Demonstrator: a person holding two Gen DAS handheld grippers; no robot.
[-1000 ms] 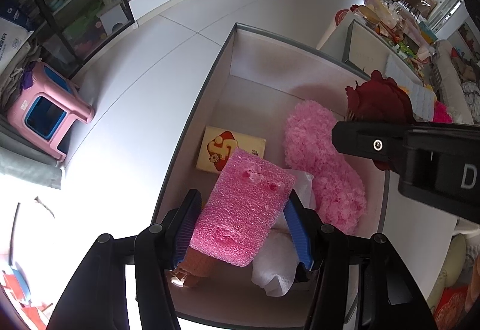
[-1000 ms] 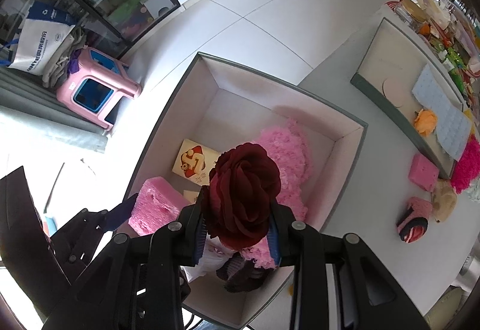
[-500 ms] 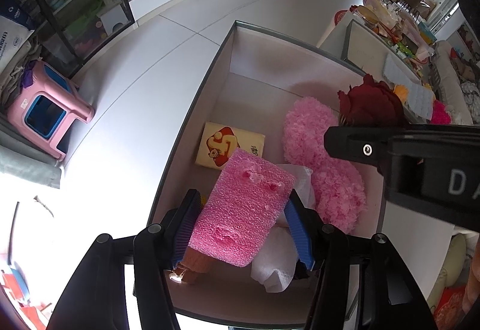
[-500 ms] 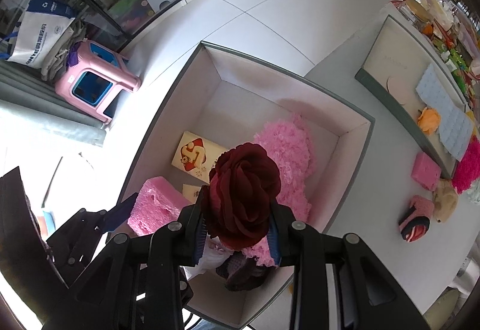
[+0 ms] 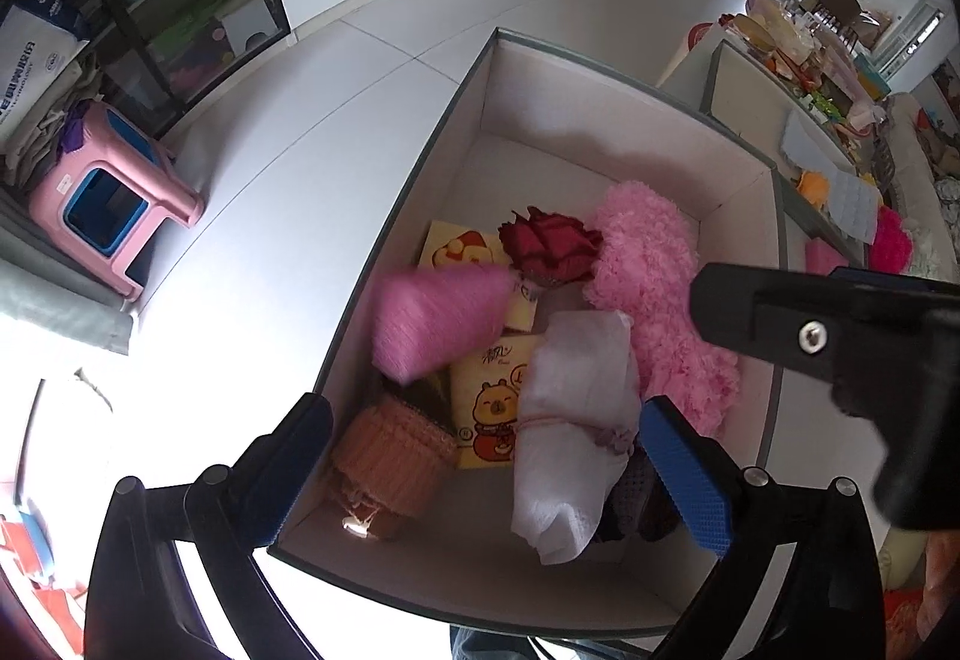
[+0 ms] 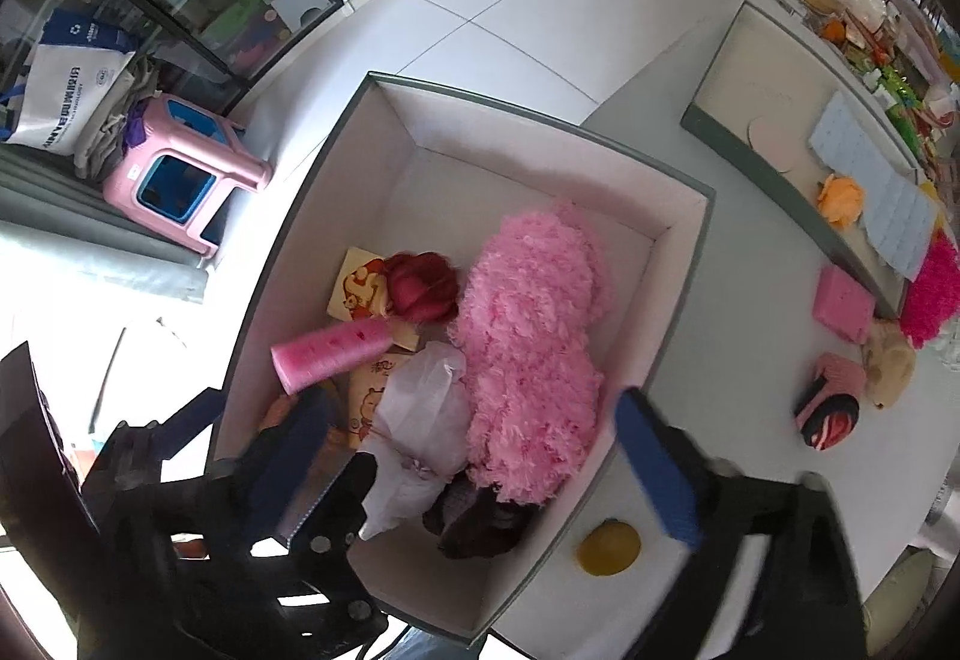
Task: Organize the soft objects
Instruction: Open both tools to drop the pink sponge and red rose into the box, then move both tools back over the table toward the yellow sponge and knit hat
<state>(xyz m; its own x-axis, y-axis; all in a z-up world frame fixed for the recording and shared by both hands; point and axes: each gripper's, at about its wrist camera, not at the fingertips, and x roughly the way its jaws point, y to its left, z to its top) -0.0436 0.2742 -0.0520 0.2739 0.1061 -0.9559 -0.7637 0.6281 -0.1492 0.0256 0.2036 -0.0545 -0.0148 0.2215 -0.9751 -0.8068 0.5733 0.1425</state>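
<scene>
- Both tools' jaws have just been opening: left tool (image 5: 480,471) and right tool (image 6: 474,465) stand released, nothing between them.
- Pink sponge (image 5: 441,321) and red rose (image 5: 549,252) are dropped into the box (image 5: 600,90).
- Lift straight up, then fetch the leftovers at 3 o'clock on the tabletop (image 6: 738,336).

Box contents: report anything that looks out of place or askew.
The pink sponge is blurred and tilted above the tissue packs, apparently mid-fall beside the dark red rose. Both grippers have just opened and hold nothing.

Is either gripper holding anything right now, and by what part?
Nothing is held. The left gripper and right gripper have just opened; the pink foam sponge and dark red fabric rose are loose inside the box.
</scene>
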